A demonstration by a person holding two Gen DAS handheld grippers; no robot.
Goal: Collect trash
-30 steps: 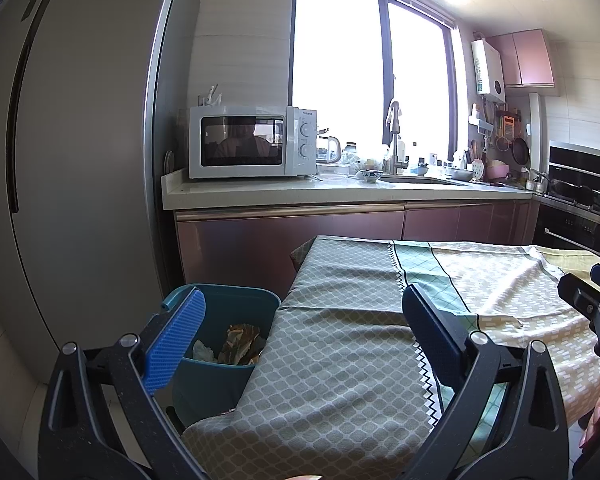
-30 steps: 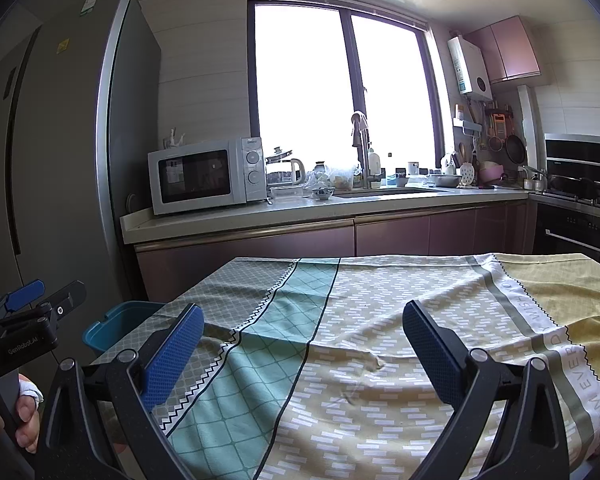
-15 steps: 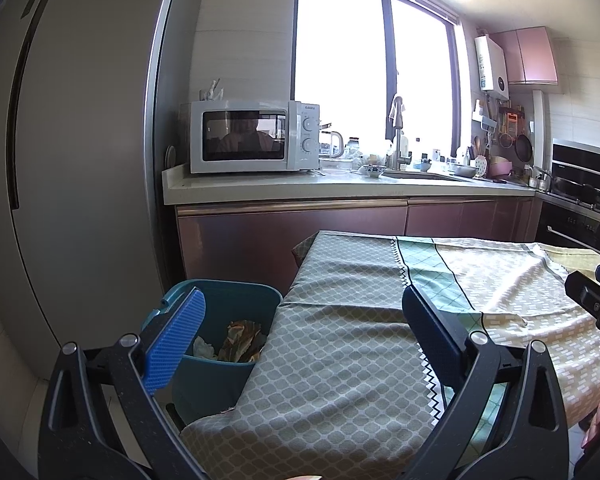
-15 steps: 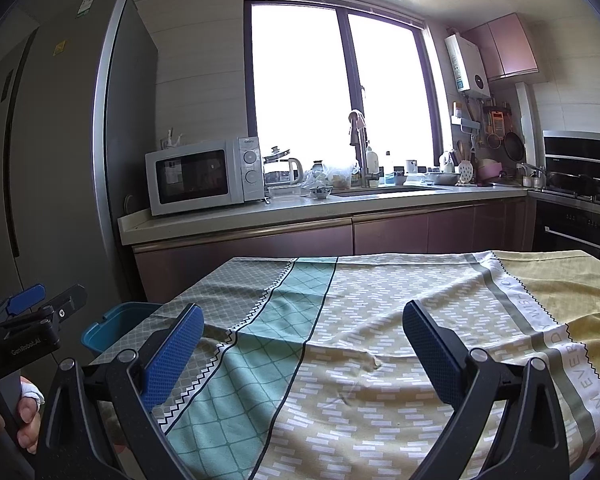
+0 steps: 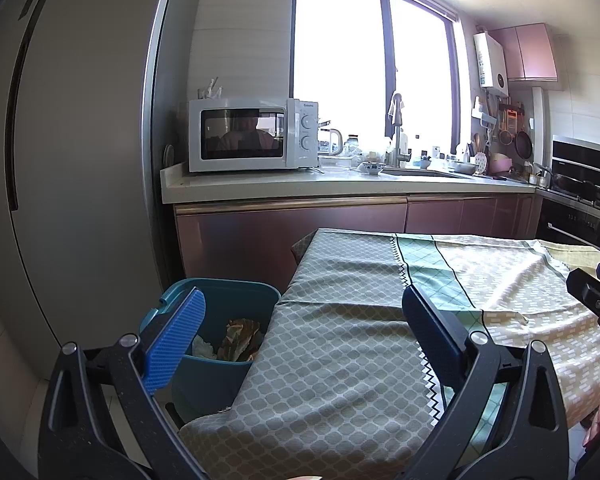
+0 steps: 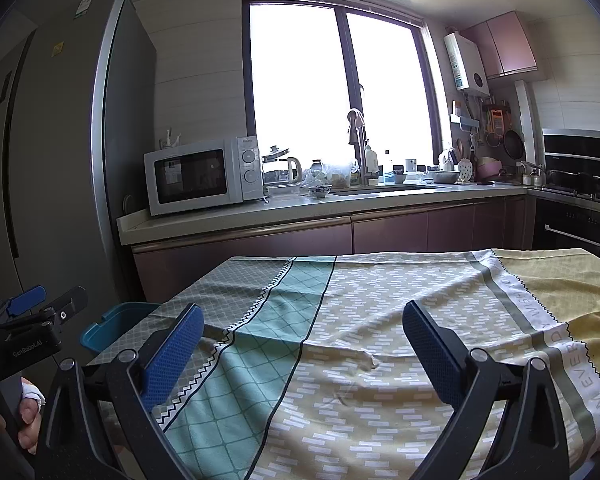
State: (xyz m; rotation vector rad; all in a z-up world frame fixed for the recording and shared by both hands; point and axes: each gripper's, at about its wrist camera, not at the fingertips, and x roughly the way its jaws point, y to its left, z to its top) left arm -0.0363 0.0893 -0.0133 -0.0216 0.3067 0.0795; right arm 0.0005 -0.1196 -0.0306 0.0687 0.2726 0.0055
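A teal bin [image 5: 236, 300] stands on the floor at the table's left end, with crumpled paper and wrappers [image 5: 240, 338] inside it. Its rim [image 6: 112, 324] peeks out past the tablecloth in the right wrist view. My left gripper [image 5: 300, 340] is open and holds nothing, its left finger over the bin and its right finger over the cloth. My right gripper [image 6: 300, 344] is open and holds nothing above the patterned tablecloth [image 6: 380, 320]. No loose trash shows on the cloth. Each gripper appears at the edge of the other's view.
A tall grey fridge [image 5: 68, 160] fills the left. Behind the table runs a counter [image 5: 300, 188] with a white microwave [image 5: 252, 134], kettle, sink and dishes under a bright window. An oven and hob [image 6: 580, 200] stand at the right. A hand [image 6: 24, 420] holds the left gripper's handle.
Both views have tilted slightly upward, so the table and bin sit a little lower in frame. Both grippers stay open and hold nothing.
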